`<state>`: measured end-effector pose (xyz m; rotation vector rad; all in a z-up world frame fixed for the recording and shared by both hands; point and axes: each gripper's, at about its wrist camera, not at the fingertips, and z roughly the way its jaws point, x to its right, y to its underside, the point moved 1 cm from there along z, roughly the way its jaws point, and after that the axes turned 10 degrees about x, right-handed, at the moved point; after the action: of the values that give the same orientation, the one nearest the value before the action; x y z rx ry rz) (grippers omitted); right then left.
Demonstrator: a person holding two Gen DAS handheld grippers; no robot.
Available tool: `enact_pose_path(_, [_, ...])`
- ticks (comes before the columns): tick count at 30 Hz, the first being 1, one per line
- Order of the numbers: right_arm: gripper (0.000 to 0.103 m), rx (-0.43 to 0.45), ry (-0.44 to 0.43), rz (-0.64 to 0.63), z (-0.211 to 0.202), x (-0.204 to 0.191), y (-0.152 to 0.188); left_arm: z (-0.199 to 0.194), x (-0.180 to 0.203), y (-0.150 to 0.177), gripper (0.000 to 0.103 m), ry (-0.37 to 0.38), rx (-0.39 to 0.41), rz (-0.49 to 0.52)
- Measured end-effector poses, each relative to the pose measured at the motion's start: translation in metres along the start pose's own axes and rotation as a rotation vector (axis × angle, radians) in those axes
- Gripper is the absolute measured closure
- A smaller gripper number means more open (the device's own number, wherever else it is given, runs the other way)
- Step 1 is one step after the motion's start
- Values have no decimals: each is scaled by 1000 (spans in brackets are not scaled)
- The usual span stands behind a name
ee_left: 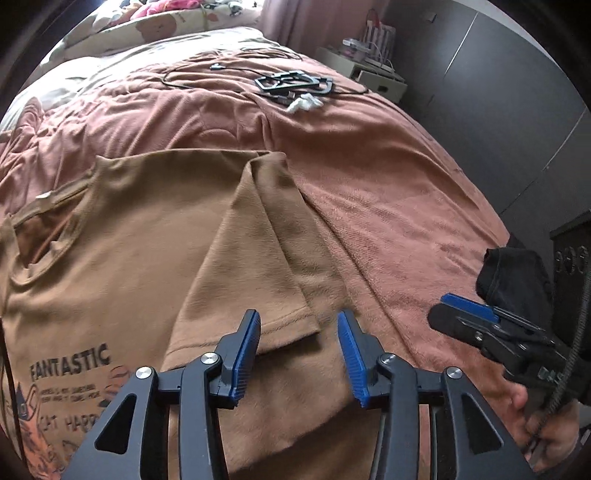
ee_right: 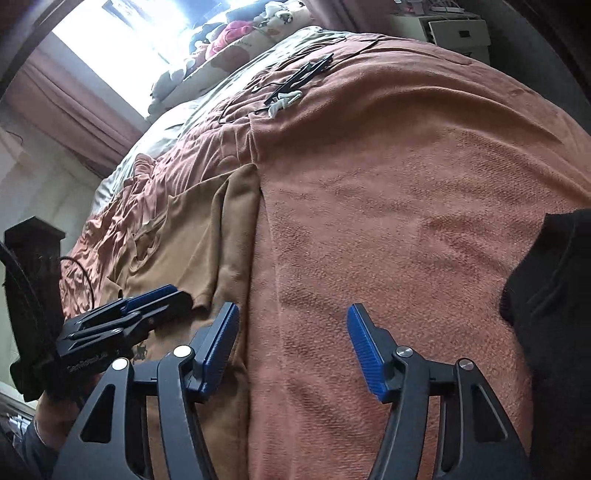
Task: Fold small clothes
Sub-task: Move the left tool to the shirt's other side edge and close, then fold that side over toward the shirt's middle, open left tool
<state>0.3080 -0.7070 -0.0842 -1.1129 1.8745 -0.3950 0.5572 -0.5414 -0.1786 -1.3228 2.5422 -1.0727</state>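
On the pink bedspread [ee_left: 388, 192], your left gripper [ee_left: 299, 354] and right gripper [ee_right: 291, 347] hang released; smooth the T-shirt's [ee_left: 140, 240] folded sleeve [ee_left: 255, 258] flat before folding again.

We see a tan T-shirt [ee_left: 129, 236] lying flat on the pink bedspread, printed front up; its sleeve is folded inward; a black garment [ee_left: 517, 273] lies apart.

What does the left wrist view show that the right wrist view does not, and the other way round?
Only the left wrist view shows the printed word FANTASTIC on the tan cotton T-shirt and its folded-in sleeve. Only the right wrist view shows the bright window and pink curtain. Both show the T-shirt, the pink fleece blanket, both open grippers, left and right, and a black garment.
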Motion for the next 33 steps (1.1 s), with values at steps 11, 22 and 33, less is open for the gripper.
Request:
enact_pose_path(11, [44, 6, 9, -7, -5, 5, 0, 22, -3, -3, 96, -7, -22, 13])
enact_pose_path(22, [44, 3, 0, -40, 13, -11, -15, -21, -51, -32, 98, -58, 46, -27])
enact_pose_path(33, [54, -6, 23, -103, 57, -30, -43, -29, -105, -49, 99, -169, 75, -48])
